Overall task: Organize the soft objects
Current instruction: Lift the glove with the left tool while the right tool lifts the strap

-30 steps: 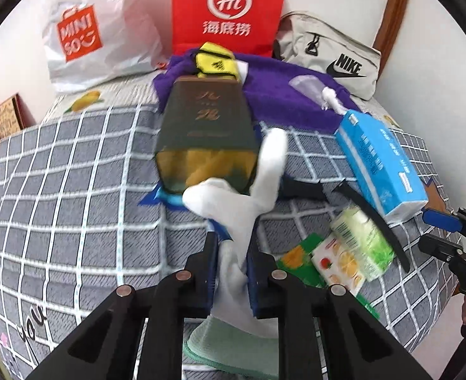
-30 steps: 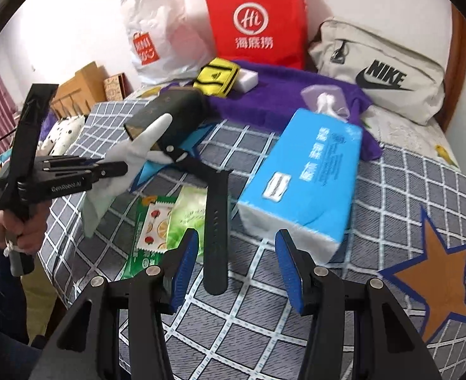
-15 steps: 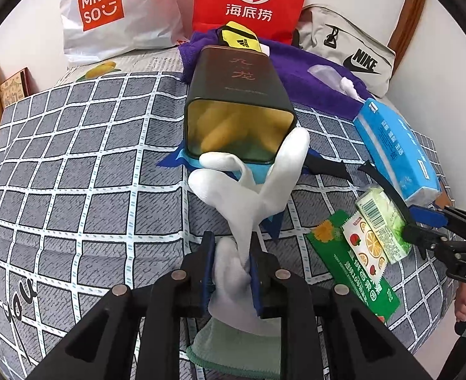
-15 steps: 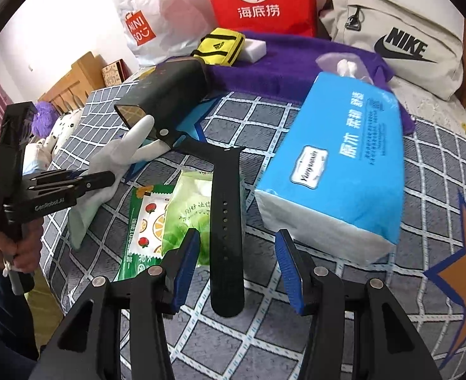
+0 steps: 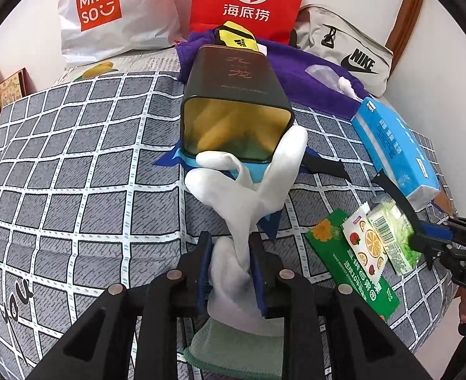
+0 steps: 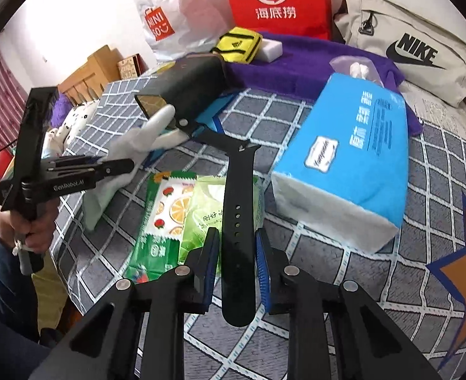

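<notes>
My left gripper (image 5: 229,240) has a white glove (image 5: 264,183) bunched between its pads, and its jaws are opening. The glove's fingers reach up against the open mouth of a dark tin (image 5: 233,85) that lies on its side. A pale green cloth (image 5: 233,348) hangs below the glove. On the checked bedcover lies a black watch strap (image 6: 237,190). My right gripper (image 6: 236,234) straddles its near half, jaws closing, pads at the strap's two edges. From the right wrist view the left gripper (image 6: 128,166) shows at the left, held by a hand.
A blue tissue pack (image 6: 353,158) lies right of the strap and green snack packets (image 6: 169,205) under it. Behind are a purple towel (image 6: 312,63), a yellow pouch (image 6: 237,44), a red bag (image 6: 277,0), a white bag (image 5: 106,15) and a grey bag (image 6: 406,50). The bed edge is near.
The right jaws have come down over the watch strap and narrowed from wide apart to its edges. The left jaws have widened a little around the glove.
</notes>
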The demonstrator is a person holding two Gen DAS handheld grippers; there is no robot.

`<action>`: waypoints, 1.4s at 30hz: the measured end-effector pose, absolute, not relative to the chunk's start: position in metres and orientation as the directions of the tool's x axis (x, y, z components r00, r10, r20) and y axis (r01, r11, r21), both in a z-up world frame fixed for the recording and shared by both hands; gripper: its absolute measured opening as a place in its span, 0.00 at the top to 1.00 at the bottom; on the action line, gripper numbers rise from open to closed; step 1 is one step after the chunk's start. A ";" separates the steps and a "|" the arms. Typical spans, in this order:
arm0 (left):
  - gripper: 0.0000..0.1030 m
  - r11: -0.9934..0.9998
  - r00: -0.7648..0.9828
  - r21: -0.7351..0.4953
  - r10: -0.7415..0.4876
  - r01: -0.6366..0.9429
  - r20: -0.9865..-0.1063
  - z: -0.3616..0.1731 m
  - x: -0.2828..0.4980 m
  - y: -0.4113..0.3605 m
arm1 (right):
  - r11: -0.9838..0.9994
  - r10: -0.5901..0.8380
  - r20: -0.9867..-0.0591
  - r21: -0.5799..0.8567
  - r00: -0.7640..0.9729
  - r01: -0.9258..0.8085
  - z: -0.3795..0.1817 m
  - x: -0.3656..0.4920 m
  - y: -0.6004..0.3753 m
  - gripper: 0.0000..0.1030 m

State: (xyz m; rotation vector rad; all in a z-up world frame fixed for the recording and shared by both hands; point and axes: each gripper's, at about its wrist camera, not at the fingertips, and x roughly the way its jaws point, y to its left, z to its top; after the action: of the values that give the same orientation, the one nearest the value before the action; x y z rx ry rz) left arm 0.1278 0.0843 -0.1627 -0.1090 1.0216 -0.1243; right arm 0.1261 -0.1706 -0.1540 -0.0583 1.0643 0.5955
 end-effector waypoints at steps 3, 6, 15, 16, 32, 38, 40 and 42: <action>0.75 0.989 0.517 -0.138 -0.148 0.058 -0.843 -0.163 0.128 0.081 | 0.850 0.415 -0.837 0.217 0.357 -0.479 -0.156 0.129 -0.168 0.76; 0.74 0.989 0.517 -0.132 -0.144 0.061 -0.844 -0.163 0.129 0.080 | 0.863 0.378 -0.838 0.164 0.394 -0.478 -0.152 0.131 -0.161 0.74; 0.72 0.989 0.515 -0.129 -0.144 0.066 -0.845 -0.164 0.130 0.078 | 0.857 0.345 -0.835 0.095 0.428 -0.506 -0.146 0.127 -0.156 0.80; 0.72 0.989 0.516 -0.131 -0.145 0.064 -0.844 -0.164 0.130 0.078 | 0.857 0.352 -0.832 0.103 0.428 -0.505 -0.145 0.126 -0.158 0.80; 0.76 0.982 0.504 -0.174 -0.187 0.073 -0.843 -0.149 0.126 0.078 | 0.856 0.389 -0.846 0.187 0.364 -0.481 -0.145 0.116 -0.184 0.80; 0.76 0.984 0.484 -0.166 -0.178 0.069 -0.857 -0.157 0.130 0.077 | 0.859 0.417 -0.837 0.237 0.354 -0.453 -0.150 0.107 -0.201 0.78; 0.76 0.984 0.477 -0.163 -0.176 0.068 -0.861 -0.160 0.130 0.077 | 0.856 0.430 -0.832 0.252 0.352 -0.452 -0.148 0.104 -0.206 0.78; 0.76 0.984 0.475 -0.164 -0.175 0.066 -0.862 -0.161 0.130 0.077 | 0.850 0.431 -0.834 0.249 0.343 -0.463 -0.148 0.101 -0.206 0.78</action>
State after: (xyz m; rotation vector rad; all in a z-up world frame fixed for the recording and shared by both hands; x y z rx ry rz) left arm 0.1303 0.0775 -0.1610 -0.1128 1.0660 -0.1483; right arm 0.1009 -0.2056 -0.1481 -0.0339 1.0735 0.5816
